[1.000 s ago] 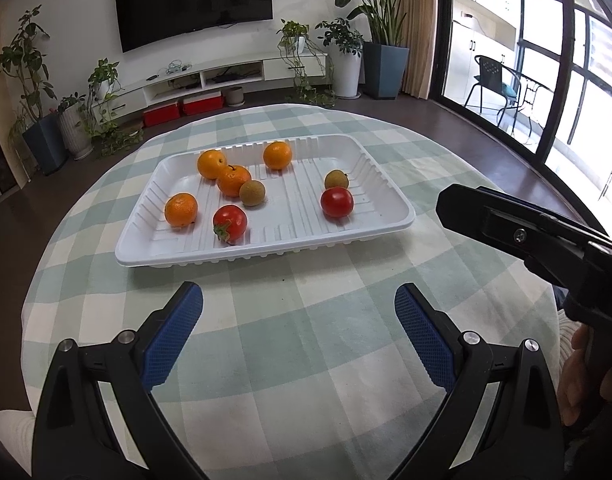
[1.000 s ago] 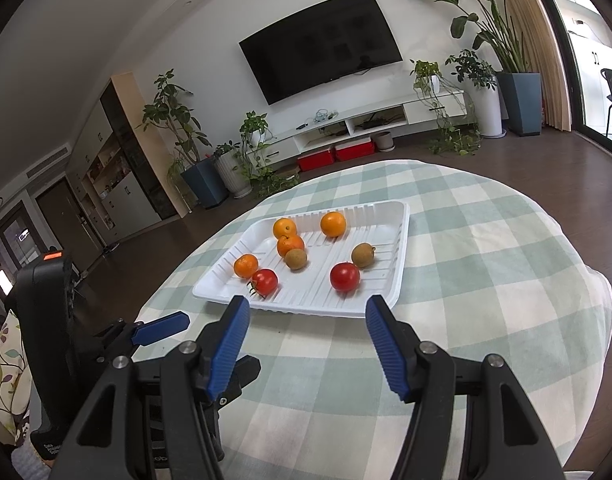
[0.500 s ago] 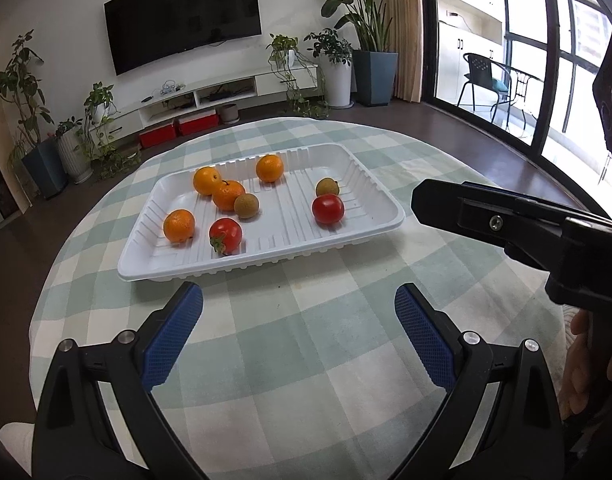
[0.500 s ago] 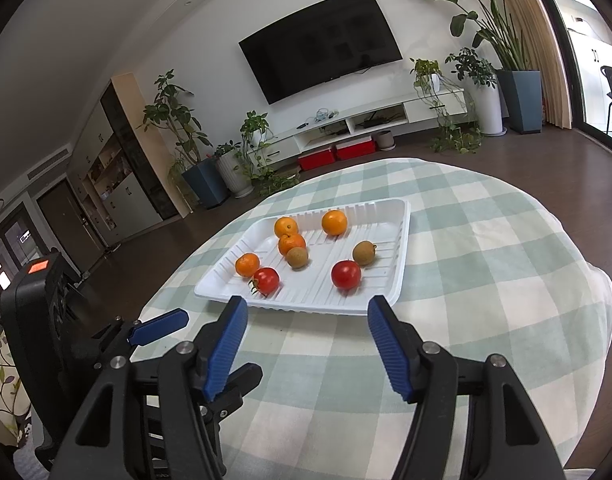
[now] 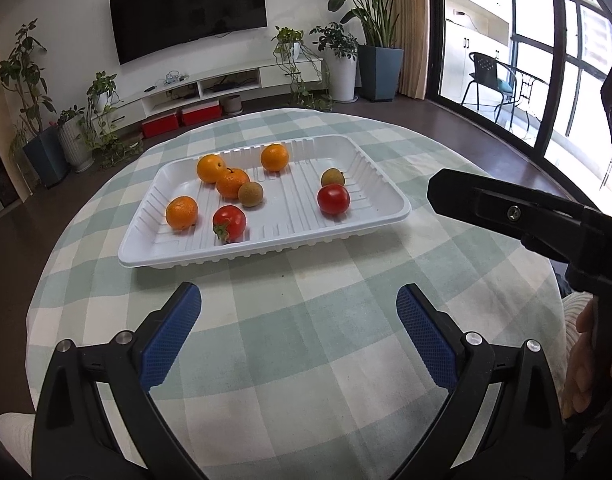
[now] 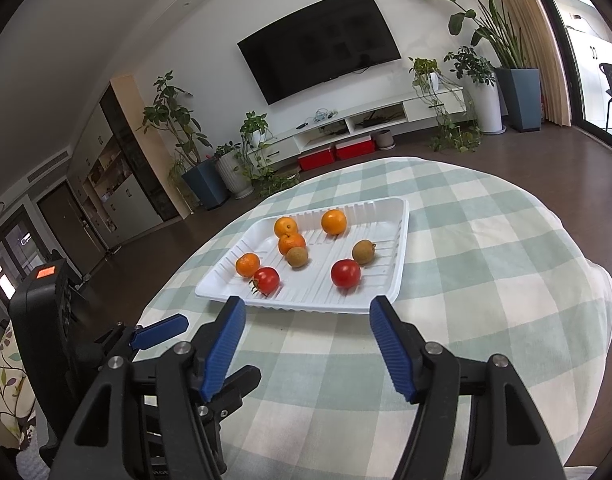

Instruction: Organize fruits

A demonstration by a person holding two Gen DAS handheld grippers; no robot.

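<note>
A white ribbed tray [image 5: 386, 188] [image 6: 398, 248] rests on the checked tablecloth. It holds several oranges [image 5: 181, 212] [image 6: 333, 221], two red tomatoes [image 5: 333, 199] [image 6: 346, 273] and two brown kiwis [image 5: 250, 194] [image 6: 363, 251], all loose and apart from both grippers. My left gripper [image 5: 298, 305] hovers open over bare cloth in front of the tray's near edge. Open as well, my right gripper [image 6: 308, 312] sits just short of the tray's near rim, with nothing between its blue pads [image 6: 225, 340].
The round table [image 5: 346, 360] drops off on all sides to a dark floor. The right gripper's black body [image 5: 526, 212] reaches in from the right in the left wrist view. Potted plants, a TV and a low cabinet stand far behind.
The left wrist view shifted slightly, so the tray sits a little farther and lower. The right gripper's fingers spread a touch wider. No fruit moved.
</note>
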